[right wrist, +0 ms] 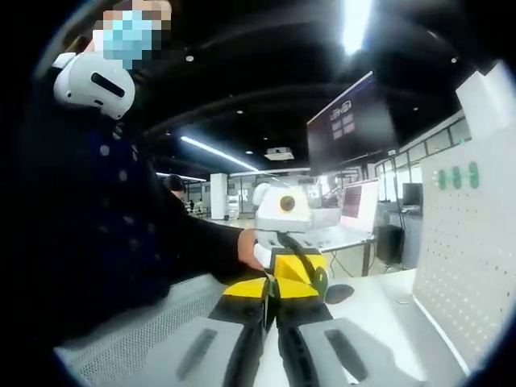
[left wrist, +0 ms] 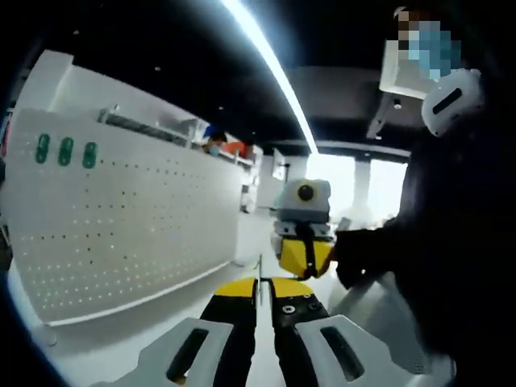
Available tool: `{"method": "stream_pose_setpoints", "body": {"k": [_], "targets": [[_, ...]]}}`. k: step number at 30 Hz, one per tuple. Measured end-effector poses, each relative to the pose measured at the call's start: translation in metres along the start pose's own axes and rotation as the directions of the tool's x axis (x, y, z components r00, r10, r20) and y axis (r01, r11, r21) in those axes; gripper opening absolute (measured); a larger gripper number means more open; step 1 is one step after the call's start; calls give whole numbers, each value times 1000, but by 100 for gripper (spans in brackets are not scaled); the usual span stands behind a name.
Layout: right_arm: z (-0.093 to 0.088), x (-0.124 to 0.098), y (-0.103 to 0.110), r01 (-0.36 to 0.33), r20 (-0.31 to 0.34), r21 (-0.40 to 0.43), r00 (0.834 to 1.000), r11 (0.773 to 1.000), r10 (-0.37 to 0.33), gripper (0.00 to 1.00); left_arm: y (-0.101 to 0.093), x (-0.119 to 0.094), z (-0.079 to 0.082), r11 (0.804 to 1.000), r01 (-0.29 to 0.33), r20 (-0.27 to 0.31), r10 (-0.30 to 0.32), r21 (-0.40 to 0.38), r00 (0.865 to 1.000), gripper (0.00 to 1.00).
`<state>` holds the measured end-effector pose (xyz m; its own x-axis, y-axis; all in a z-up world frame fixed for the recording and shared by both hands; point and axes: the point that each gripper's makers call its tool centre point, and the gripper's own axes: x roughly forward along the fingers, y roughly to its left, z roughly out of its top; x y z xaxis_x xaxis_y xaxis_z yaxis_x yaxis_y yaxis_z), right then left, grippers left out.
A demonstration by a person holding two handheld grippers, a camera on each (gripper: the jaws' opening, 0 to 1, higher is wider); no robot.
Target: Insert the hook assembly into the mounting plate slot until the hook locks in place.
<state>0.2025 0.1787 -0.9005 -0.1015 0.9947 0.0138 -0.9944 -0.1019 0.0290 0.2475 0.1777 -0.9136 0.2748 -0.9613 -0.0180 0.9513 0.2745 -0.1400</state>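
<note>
White perforated mounting plate [left wrist: 121, 218] fills the left of the left gripper view and stands at the right edge of the right gripper view [right wrist: 472, 258]. Left gripper [left wrist: 260, 292], lower centre, pinches a thin metal hook assembly [left wrist: 260, 278] between closed yellow-tipped jaws. Right gripper [right wrist: 272, 292], lower centre, is pressed together; contents indiscernible.
</note>
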Motion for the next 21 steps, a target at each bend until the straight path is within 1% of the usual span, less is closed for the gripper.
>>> {"method": "stream_pose_setpoints", "body": {"k": [1, 3, 6, 9, 10, 11, 16, 19, 21], "targets": [[0, -1, -1, 4, 0, -1, 1000, 1000, -4, 1, 2, -1, 1, 1000, -12, 5, 12, 2, 1000, 11], [1, -2, -3, 17, -1, 0, 1000, 1000, -17, 1, 4, -4, 3, 999, -31, 9, 30, 10, 999, 13], [0, -3, -6, 31, -1, 0, 1000, 1000, -31, 1, 6, -6, 3, 997, -63, 0, 63, 37, 998, 18], [0, -5, -8, 44, -4, -1, 999, 999, -44, 1, 10, -8, 1, 990, -118, -14, 120, 72, 993, 23], [0, -5, -9, 47, -5, -2, 999, 999, -47, 1, 13, -9, 1, 986, -140, -17, 142, 86, 990, 24], [0, -5, -10, 52, -5, -1, 999, 999, -52, 1, 17, -10, 1, 979, -174, -20, 177, 108, 984, 26], [-1, -6, -12, 63, -8, 4, 998, 998, -63, 1, 22, -12, 3, 960, -240, -12, 244, 143, 970, 30], [-2, -6, -14, 70, -12, 7, 997, 997, -70, 1, 28, -14, 3, 945, -287, -10, 292, 157, 956, 32], [-2, -6, -15, 74, -10, 7, 997, 997, -74, 1, 33, -16, 4, 929, -326, -5, 332, 175, 943, 32]]}}
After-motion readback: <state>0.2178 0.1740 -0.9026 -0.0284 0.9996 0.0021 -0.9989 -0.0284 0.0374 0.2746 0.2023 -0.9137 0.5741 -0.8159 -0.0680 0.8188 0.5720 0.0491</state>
